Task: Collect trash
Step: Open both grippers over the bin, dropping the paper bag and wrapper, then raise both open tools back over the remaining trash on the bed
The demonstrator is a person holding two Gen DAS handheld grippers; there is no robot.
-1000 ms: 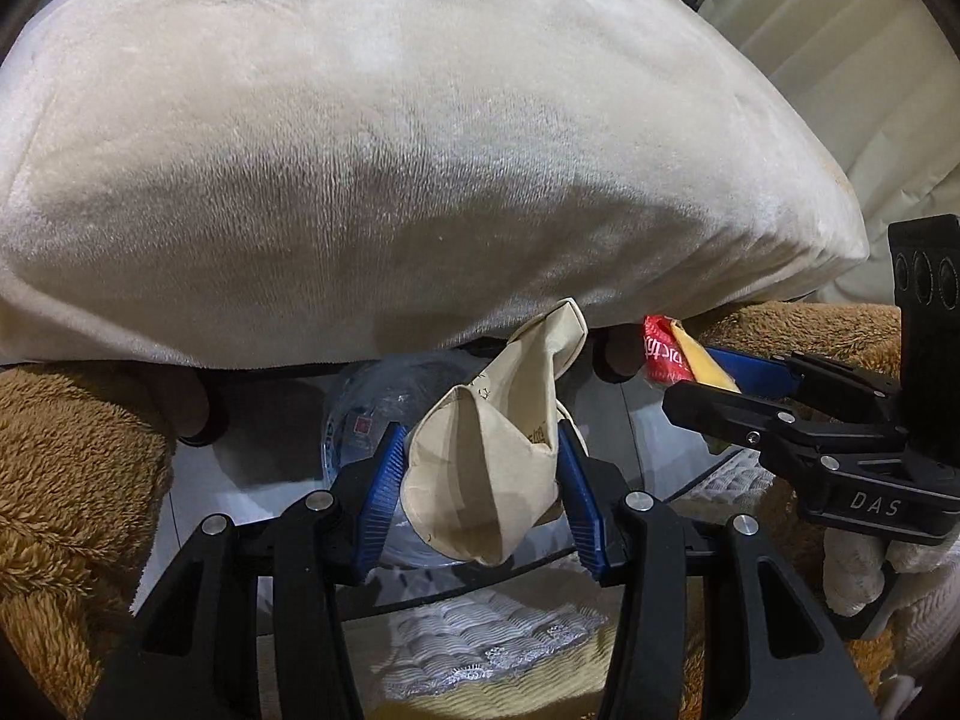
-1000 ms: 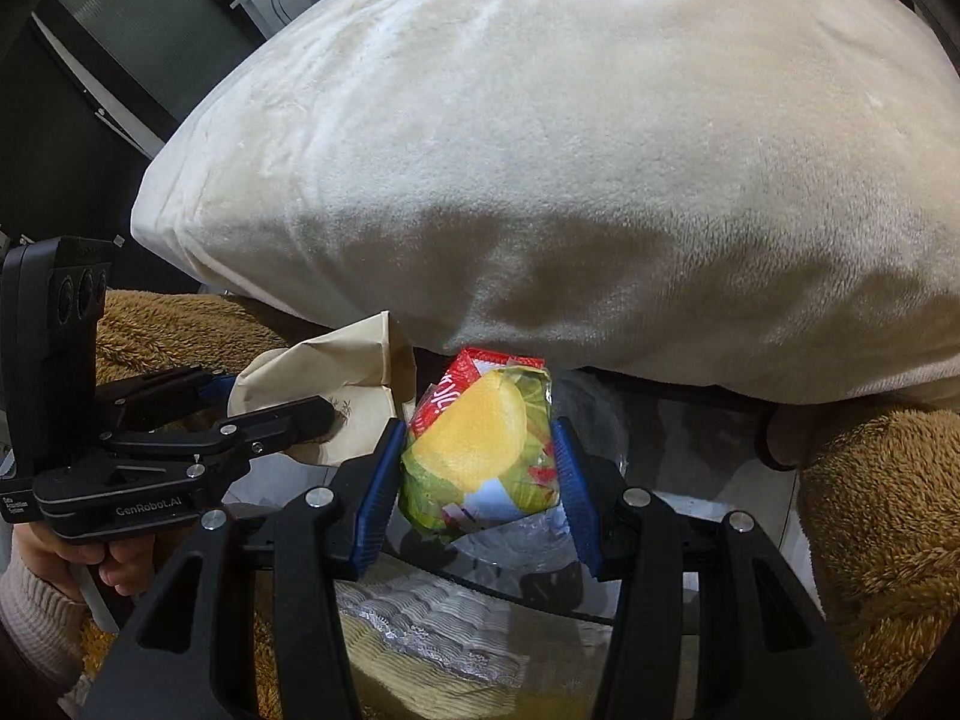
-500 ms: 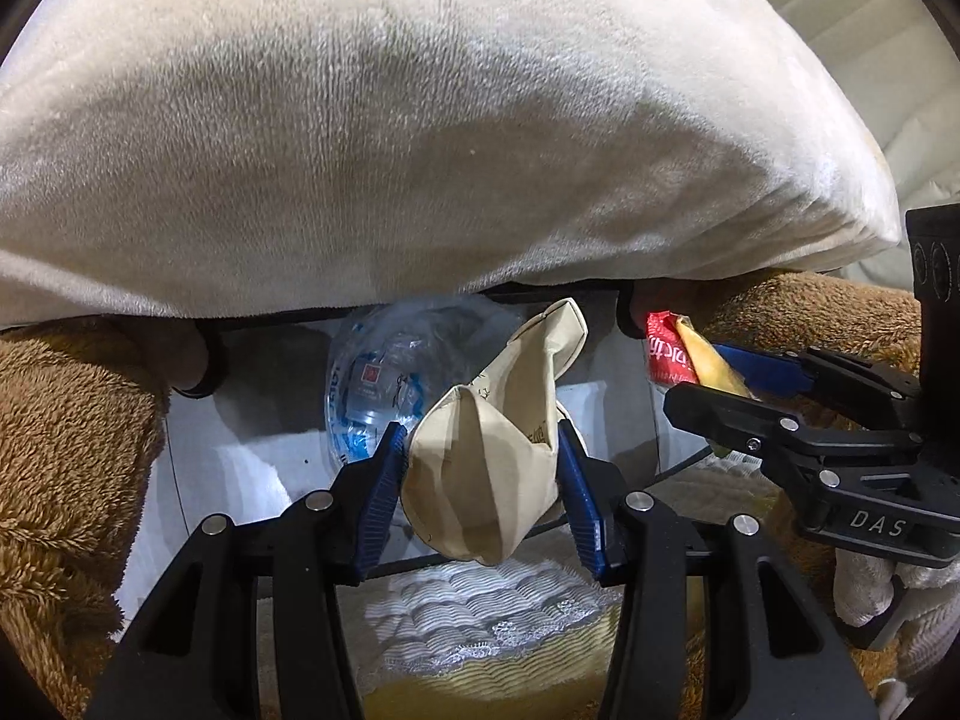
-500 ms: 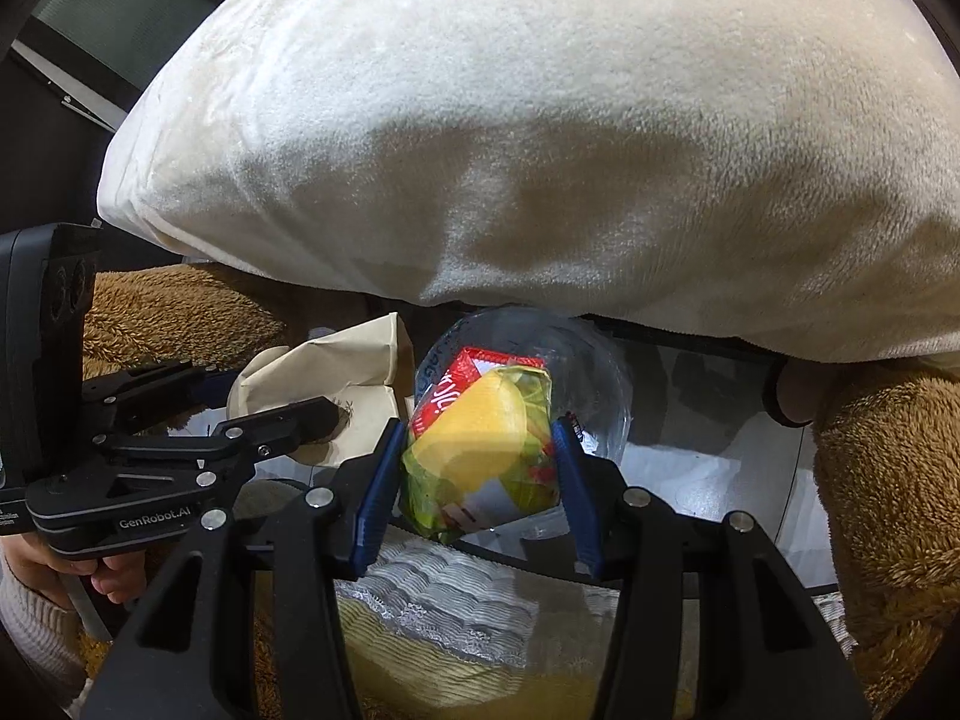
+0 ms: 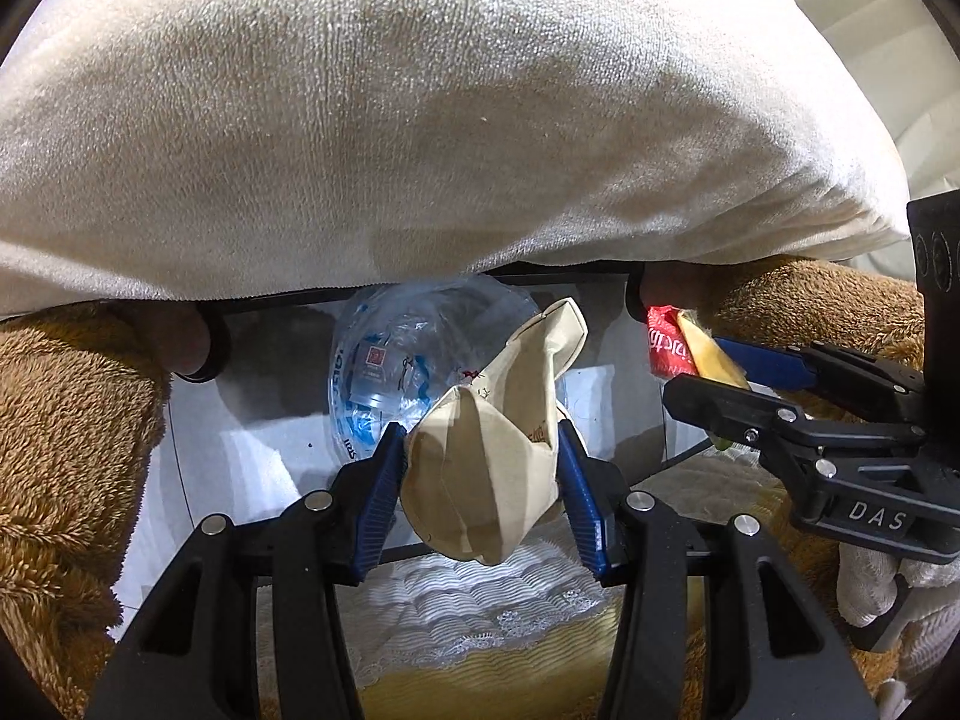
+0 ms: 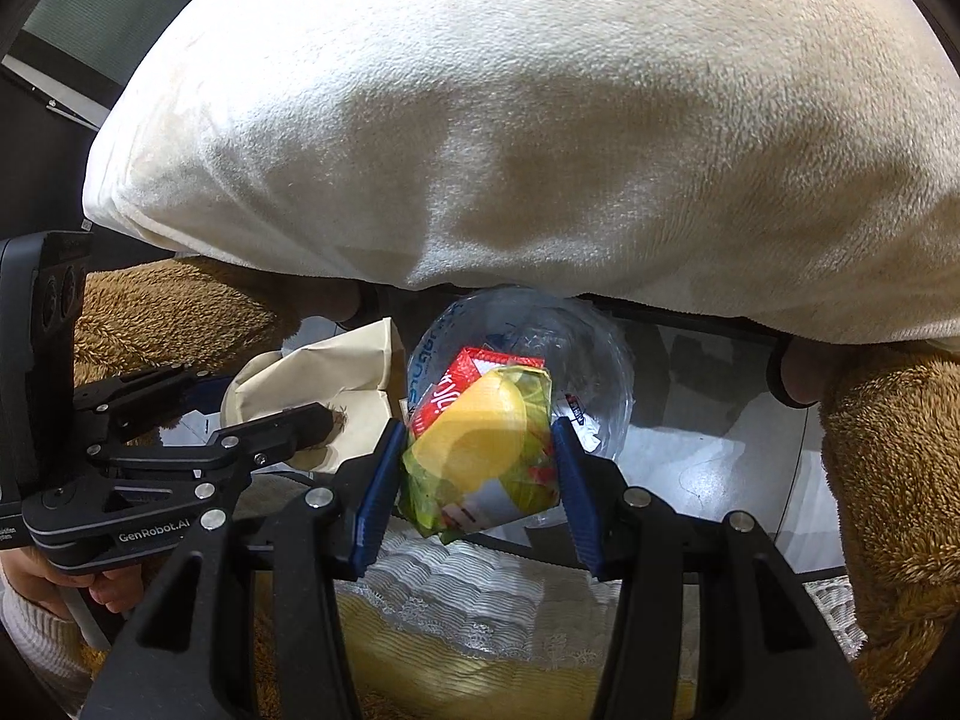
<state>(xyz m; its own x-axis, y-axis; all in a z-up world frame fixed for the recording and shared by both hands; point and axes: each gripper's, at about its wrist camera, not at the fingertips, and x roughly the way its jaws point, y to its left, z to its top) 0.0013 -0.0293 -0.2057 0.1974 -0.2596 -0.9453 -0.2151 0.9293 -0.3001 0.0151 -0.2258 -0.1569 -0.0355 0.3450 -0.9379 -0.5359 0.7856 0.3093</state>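
- Two pieces of trash are in hand, one in each gripper, both pointing steeply down
- The left gripper (image 5: 477, 483) has its blue pads pressed on the sides of a crumpled beige paper bag (image 5: 486, 450); the bag fills the gap between the jaws and its folded top sticks out past the fingertips, up and to the right
- The right gripper (image 6: 477, 468) clamps a crumpled yellow, green and red snack wrapper (image 6: 480, 450); the wrapper sits squarely between the jaws, its red corner poking out beyond the tips
- Just beyond both sets of fingertips lies a clear, crushed plastic container with blue print (image 5: 408, 360), on a white surface with a dark curved rim (image 5: 252, 438)
- A big cream plush cushion (image 5: 420, 120) hangs over everything ahead of the jaws, with brown fuzzy fabric (image 5: 66, 450) at either side
- Under the jaws, nearer the camera, lies white lace-edged cloth over yellow fabric (image 5: 480, 606)
- A hand in a white knit sleeve (image 6: 42, 606) holds the left gripper
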